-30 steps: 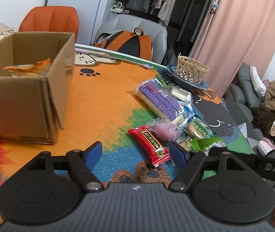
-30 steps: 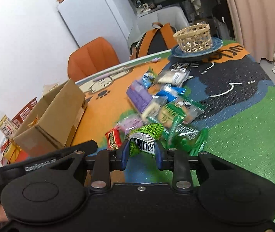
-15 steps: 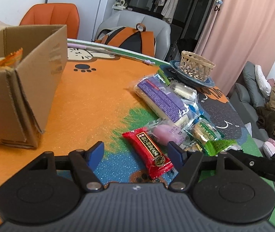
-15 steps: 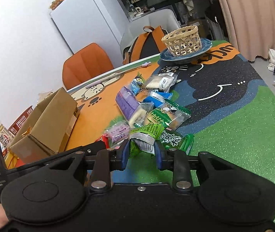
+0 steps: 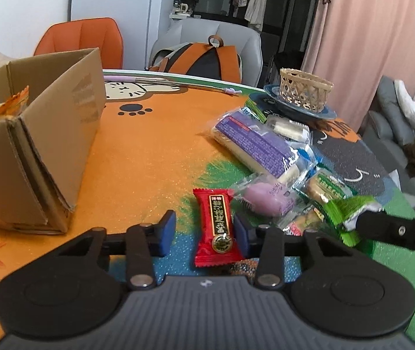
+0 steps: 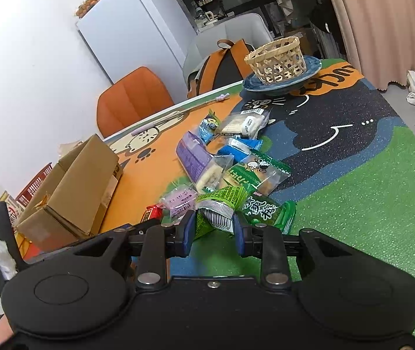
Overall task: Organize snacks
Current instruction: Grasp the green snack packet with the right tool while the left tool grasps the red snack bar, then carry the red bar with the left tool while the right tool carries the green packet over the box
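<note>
Two grippers: left gripper (image 5: 204,233), jaws closing w/ 1 red snack bar (image 5: 217,227) between them, right pad touching, left pad apart; bar lies on desk (image 5: 149,151). Right gripper (image 6: 212,227) clamps 1 green packet (image 6: 220,207). 1 cardboard box (image 5: 41,145) far left, 1 wicker basket (image 5: 305,89) far right.

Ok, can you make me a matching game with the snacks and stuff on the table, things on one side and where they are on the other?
Things:
1. red snack packet
2. green snack packet
3. woven basket
4. orange wrapper

Places:
A. on the blue plate
B. inside the cardboard box
C. between the fingers of the left gripper, which are closing
D. pinched in the right gripper

Pairs: 1-C, 2-D, 3-A, 4-B
</note>
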Demonstrator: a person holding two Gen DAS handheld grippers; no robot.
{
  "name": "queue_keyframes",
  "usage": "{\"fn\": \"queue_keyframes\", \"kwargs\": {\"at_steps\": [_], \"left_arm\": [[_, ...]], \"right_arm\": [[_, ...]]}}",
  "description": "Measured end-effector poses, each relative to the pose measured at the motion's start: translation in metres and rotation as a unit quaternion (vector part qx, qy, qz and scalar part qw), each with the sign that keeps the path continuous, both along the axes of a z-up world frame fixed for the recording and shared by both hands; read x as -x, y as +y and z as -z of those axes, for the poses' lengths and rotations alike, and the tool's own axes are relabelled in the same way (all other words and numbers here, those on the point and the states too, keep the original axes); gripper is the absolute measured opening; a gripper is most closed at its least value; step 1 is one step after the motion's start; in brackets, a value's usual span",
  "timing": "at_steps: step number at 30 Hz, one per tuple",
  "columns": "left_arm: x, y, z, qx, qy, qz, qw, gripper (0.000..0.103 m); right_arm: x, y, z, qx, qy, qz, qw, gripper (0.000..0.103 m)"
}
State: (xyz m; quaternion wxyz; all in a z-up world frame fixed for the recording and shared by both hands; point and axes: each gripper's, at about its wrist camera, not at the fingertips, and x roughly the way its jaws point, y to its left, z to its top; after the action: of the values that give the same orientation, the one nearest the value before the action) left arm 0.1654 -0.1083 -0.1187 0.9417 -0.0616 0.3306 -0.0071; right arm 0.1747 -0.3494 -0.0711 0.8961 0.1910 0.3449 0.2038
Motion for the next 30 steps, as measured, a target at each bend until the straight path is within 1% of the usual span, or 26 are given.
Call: {"fn": "queue_keyframes", "kwargs": {"at_steps": [1, 2, 4, 5, 8, 15, 30], "left_arm": [[0.002, 0.0, 0.0, -0.005, -0.001, 0.002, 1.0, 0.03], [0.003, 0.0, 0.001, -0.009, -0.002, 0.003, 1.0, 0.026], [0.006, 0.003, 0.001, -0.003, -0.003, 0.006, 1.0, 0.023], [0.007, 0.004, 0.0, 0.002, -0.003, 0.01, 0.9999, 0.018], [0.011, 0.007, -0.002, 0.018, 0.002, 0.018, 0.9997, 0.018], [0.025, 0.019, -0.017, 0.041, -0.016, 0.016, 0.9989, 0.018], [0.053, 0.045, -0.066, 0.047, -0.082, 0.005, 0.9955, 0.018]], "right_arm": [[0.0, 0.0, 0.0, -0.001, 0.0, -0.001, 1.0, 0.029], [0.0, 0.001, 0.0, -0.001, 0.001, -0.001, 1.0, 0.029], [0.0, 0.002, 0.0, -0.001, 0.002, -0.003, 1.0, 0.029], [0.0, 0.003, 0.0, -0.001, 0.001, -0.004, 1.0, 0.029], [0.002, 0.008, -0.005, 0.0, -0.005, -0.006, 1.0, 0.029], [0.006, 0.018, -0.013, 0.003, -0.014, -0.01, 1.0, 0.029], [0.011, 0.049, -0.037, -0.006, -0.045, -0.031, 0.998, 0.029]]}}
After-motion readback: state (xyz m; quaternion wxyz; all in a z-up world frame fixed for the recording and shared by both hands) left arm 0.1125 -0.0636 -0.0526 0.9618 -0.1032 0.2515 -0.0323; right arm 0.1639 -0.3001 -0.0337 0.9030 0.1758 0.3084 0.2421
